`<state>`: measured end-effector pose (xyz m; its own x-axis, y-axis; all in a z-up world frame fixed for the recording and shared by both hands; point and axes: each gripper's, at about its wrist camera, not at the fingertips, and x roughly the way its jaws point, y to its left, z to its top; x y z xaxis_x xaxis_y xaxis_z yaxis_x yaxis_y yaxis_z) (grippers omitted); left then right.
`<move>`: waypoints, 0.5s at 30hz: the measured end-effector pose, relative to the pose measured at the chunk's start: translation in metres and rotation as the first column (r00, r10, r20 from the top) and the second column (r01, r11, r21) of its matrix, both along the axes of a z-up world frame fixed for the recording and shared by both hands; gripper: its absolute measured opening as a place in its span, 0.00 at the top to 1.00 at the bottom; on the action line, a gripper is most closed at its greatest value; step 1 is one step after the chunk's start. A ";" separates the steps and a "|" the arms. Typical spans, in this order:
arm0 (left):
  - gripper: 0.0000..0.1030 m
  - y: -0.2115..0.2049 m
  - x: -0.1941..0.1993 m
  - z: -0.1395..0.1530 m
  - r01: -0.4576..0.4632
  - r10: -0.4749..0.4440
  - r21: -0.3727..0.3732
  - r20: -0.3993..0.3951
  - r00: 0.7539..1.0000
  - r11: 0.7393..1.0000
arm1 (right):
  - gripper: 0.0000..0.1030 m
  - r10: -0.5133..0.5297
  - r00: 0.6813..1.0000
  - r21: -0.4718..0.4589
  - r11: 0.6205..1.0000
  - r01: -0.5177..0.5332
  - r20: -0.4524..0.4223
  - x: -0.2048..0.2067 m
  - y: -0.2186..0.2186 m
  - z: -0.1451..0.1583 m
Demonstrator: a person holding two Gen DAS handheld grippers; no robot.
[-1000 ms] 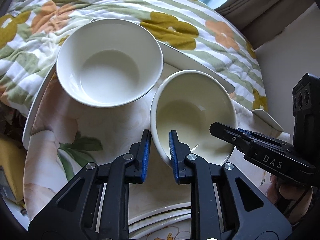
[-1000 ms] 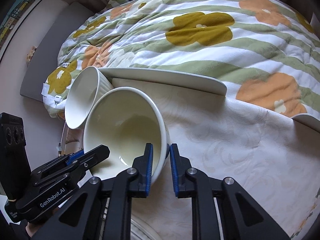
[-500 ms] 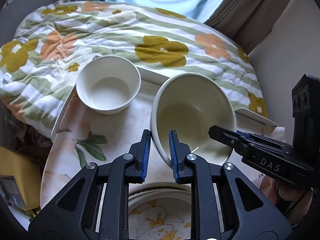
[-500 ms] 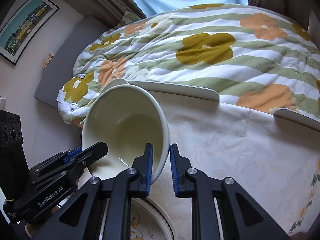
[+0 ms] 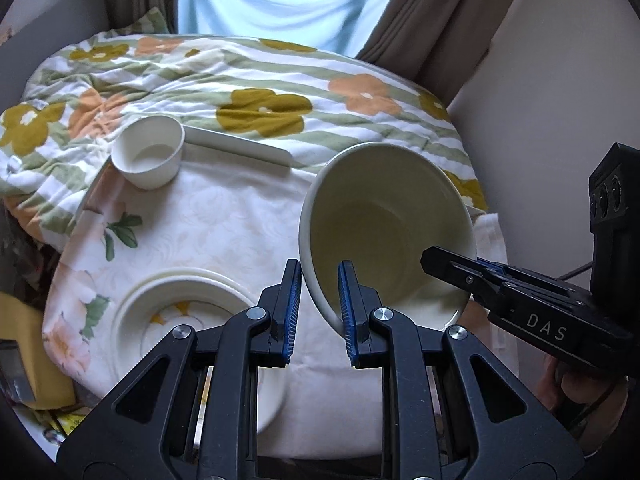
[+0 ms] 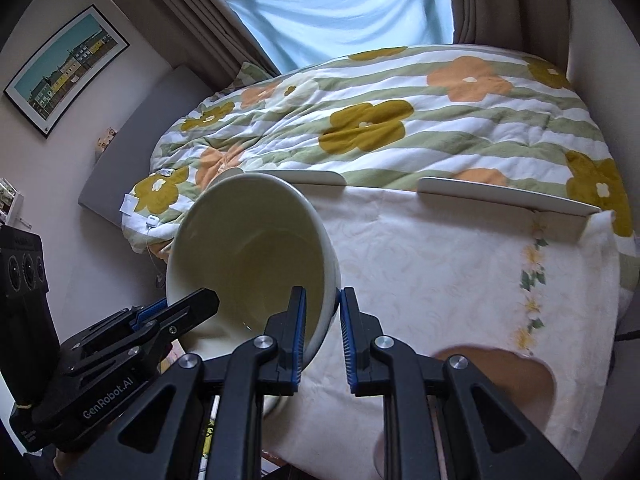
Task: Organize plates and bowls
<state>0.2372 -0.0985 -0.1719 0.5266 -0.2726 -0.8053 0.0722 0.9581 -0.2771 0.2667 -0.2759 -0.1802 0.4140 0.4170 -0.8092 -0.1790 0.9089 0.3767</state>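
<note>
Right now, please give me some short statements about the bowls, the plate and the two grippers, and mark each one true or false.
1. Both grippers hold the large bowl by its rim. True: the left gripper and the right gripper each clamp one side.
2. The large bowl stands flat on the tablecloth. False: it is tilted and lifted.
3. The small bowl sits inside the large bowl. False: it stands apart, at the far edge of the cloth.
4. A plate with a yellow pattern lies near the left gripper. True.
5. The large bowl holds food. False: it is empty.
</note>
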 end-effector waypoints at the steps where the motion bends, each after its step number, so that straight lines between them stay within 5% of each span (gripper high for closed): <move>1: 0.84 -0.009 -0.006 0.000 0.008 -0.008 -0.002 -0.001 1.000 1.000 | 0.85 -0.007 1.000 -0.007 1.000 0.007 0.003 -0.008 -0.011 0.002; 10: 0.84 -0.089 -0.039 -0.018 0.149 -0.150 -0.026 -0.065 0.987 0.989 | 0.85 -0.112 0.994 -0.083 0.990 0.110 -0.020 -0.062 -0.085 -0.007; 15: 0.84 -0.123 -0.037 -0.042 0.261 -0.259 -0.005 -0.140 0.956 0.965 | 0.85 -0.203 0.976 -0.082 0.977 0.196 -0.086 -0.079 -0.115 -0.031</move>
<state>0.2002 -0.2217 -0.2143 0.3224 -0.3741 -0.8696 0.2809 0.9150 -0.2895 0.1873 -0.3907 -0.2109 0.4043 0.2723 -0.8732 0.0411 0.9483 0.3147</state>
